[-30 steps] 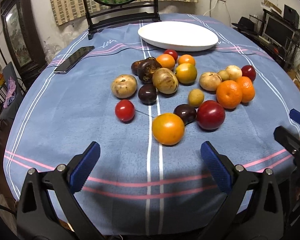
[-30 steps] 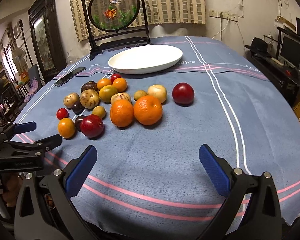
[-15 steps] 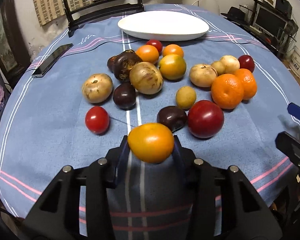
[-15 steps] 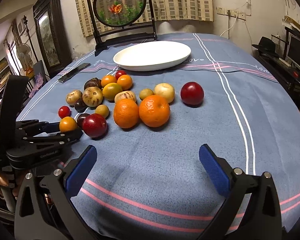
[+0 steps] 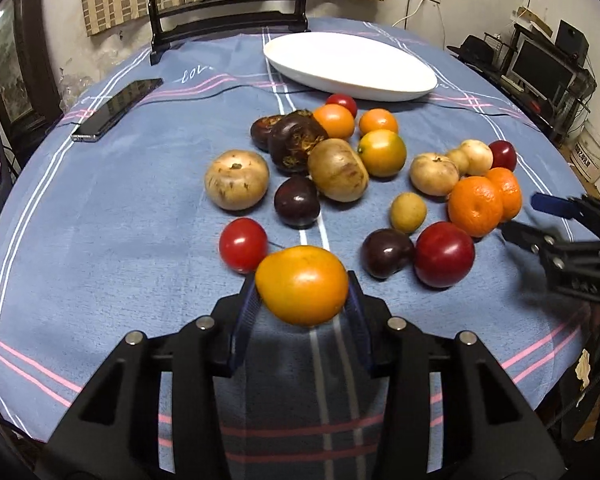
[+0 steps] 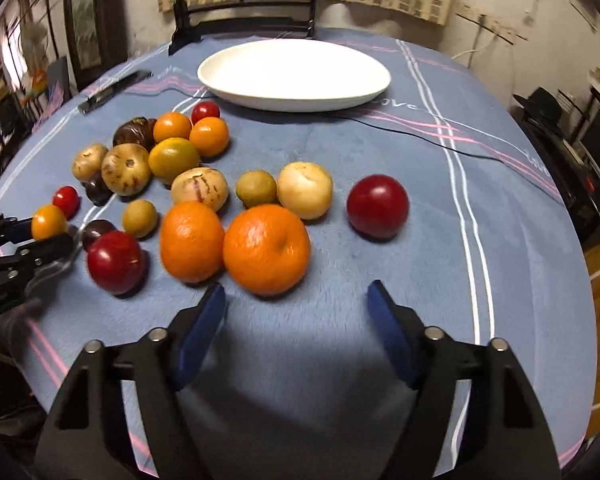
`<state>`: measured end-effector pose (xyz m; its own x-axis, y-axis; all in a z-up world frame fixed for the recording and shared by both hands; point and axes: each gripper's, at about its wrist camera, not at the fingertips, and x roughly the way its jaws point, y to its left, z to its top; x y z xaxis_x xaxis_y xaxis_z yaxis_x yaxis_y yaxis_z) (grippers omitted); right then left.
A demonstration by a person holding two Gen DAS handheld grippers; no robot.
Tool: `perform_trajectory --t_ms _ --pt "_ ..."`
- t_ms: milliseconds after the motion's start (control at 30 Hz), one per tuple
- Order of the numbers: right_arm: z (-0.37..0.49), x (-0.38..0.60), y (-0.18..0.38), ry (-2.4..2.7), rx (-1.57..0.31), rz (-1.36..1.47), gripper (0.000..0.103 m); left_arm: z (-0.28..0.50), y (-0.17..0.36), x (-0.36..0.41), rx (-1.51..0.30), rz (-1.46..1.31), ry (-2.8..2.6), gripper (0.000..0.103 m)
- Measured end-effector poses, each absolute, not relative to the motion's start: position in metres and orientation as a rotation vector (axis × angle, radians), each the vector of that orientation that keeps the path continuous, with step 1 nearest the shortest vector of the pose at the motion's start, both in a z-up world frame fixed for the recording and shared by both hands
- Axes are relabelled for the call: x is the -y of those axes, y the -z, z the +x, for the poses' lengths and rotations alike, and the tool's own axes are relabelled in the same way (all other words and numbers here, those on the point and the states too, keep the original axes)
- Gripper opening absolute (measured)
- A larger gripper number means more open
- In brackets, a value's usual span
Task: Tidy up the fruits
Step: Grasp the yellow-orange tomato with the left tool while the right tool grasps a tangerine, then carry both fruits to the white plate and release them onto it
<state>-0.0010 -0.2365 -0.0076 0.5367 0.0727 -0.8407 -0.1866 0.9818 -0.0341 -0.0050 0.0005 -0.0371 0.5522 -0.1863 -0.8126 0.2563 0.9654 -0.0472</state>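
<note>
Jaws of the left gripper are clenched on a yellow-orange tomato, their blue pads pressed to both its sides, just in front of a small red tomato on the blue striped worktop. Beyond it in the left wrist view lie a dark plum, a red plum, two mandarins and a heap of tan, dark and orange fruit, with an empty white plate at the far side and a phone to the left; the right gripper enters from the right edge, near the mandarins. From the right wrist view, the right gripper has its jaws closing with nothing between them, the pads standing just short of the nearer mandarin, which touches the other mandarin. A lone red plum sits apart to the right, and the left gripper holds the yellow-orange tomato at the left edge.
</note>
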Motion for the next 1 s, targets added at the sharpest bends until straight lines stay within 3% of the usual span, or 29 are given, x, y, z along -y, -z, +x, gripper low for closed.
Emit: perform_trajectory --t_ms 133,200,433,633,833,1000 --pt "0.015 0.236 0.011 -0.184 -0.993 -0.105 0.068 -0.004 0.037 0.001 -0.952 0.081 0.278 0.043" --pt "0.017 0.232 0.01 -0.246 -0.982 -0.103 0.044 -0.001 0.038 0.002 -0.954 0.085 0.282 0.043" --pt "0.01 0.236 0.004 -0.251 -0.964 -0.107 0.044 0.001 0.038 -0.001 -0.971 0.068 0.3 0.043" --pt "0.0 0.257 -0.031 -0.245 -0.872 -0.066 0.044 0.009 0.002 -0.005 -0.901 0.081 0.348 0.043" --pt "0.051 0.255 -0.064 -0.214 -0.773 -0.106 0.044 0.074 -0.049 0.022 -0.775 0.174 0.329 0.043" --pt "0.122 0.234 -0.047 -0.214 -0.82 -0.161 0.044 0.174 -0.036 0.057 -0.852 0.202 0.283 0.043"
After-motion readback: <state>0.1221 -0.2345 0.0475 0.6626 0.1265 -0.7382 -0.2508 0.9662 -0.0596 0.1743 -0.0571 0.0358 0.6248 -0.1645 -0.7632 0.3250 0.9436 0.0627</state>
